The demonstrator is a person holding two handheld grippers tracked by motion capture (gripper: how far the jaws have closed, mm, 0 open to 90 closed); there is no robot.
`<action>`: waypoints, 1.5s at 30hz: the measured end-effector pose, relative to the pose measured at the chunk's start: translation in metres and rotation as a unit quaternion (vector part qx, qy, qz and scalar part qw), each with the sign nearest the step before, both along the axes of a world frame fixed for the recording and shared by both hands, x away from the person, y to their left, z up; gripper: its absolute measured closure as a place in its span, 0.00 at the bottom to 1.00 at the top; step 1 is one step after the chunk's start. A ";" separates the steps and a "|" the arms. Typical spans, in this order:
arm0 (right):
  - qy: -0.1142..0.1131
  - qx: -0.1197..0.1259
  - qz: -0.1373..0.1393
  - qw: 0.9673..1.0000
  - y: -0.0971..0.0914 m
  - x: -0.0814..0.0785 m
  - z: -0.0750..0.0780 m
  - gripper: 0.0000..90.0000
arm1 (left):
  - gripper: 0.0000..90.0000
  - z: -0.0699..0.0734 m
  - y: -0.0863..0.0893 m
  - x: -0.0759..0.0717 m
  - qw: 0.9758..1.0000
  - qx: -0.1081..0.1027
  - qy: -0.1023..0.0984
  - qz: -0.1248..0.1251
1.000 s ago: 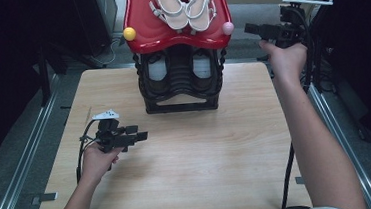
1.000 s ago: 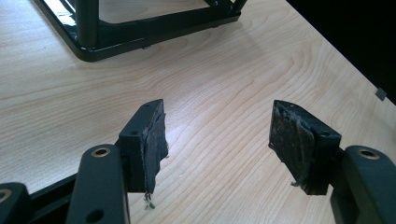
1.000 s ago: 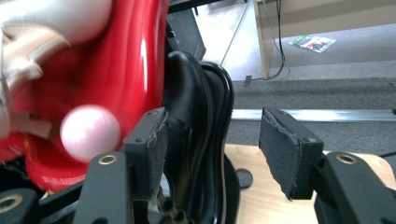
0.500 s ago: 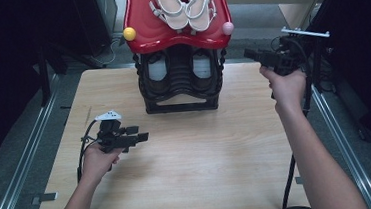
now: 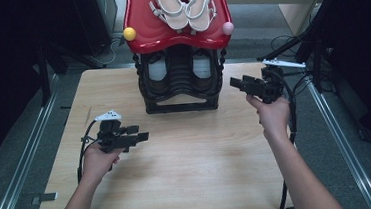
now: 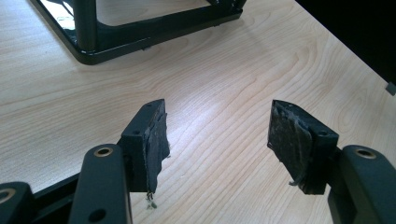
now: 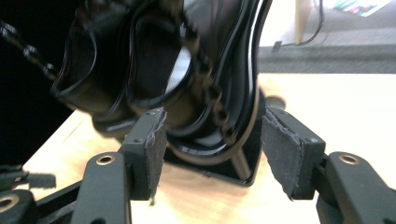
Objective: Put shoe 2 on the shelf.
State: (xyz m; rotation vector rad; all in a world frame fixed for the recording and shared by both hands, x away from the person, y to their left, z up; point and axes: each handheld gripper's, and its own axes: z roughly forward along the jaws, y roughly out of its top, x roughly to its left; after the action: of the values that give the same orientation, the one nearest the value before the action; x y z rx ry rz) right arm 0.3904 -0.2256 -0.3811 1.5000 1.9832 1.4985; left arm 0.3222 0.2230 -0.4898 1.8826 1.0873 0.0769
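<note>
Shoe rack [image 5: 180, 80], black frame with red top shelf [image 5: 142, 30], standing at far middle of wooden table [image 5: 193, 164]. Pair of pale strappy sandals [image 5: 184, 4] lying side by side on red shelf, a yellow ball [image 5: 129, 33] at its left corner and a pink ball [image 5: 227, 28] at its right. Dark shoes [image 5: 156, 69] tucked in lower tier beneath.

Left tongs [image 5: 138, 133] held low over table at left, well apart from rack, pointing right across the wood. Seen from left gripper view: left tongs [image 6: 217, 135] wide open, nothing between the padded jaws, bare table below and rack's black base bar [image 6: 140, 37] farther off.

Right tongs [image 5: 237, 84] held at right, near rack's right side, pointing left toward it. Seen from right gripper view: right tongs [image 7: 212, 149] open and holding nothing, rack's black lower tier [image 7: 187, 84] close ahead, somewhat blurred, not touching either jaw.
</note>
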 end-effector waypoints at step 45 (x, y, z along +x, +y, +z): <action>0.055 -0.014 0.052 0.997 0.017 -0.037 -0.119 0.47 | 0.41 -0.005 -0.008 0.002 1.000 0.013 0.011 -0.012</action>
State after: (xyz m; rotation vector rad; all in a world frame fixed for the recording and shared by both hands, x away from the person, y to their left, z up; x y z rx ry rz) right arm 0.3536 -0.2082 -0.5001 1.5198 2.1671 1.4493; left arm 0.3246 0.2147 -0.4944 1.9234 1.0817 0.0573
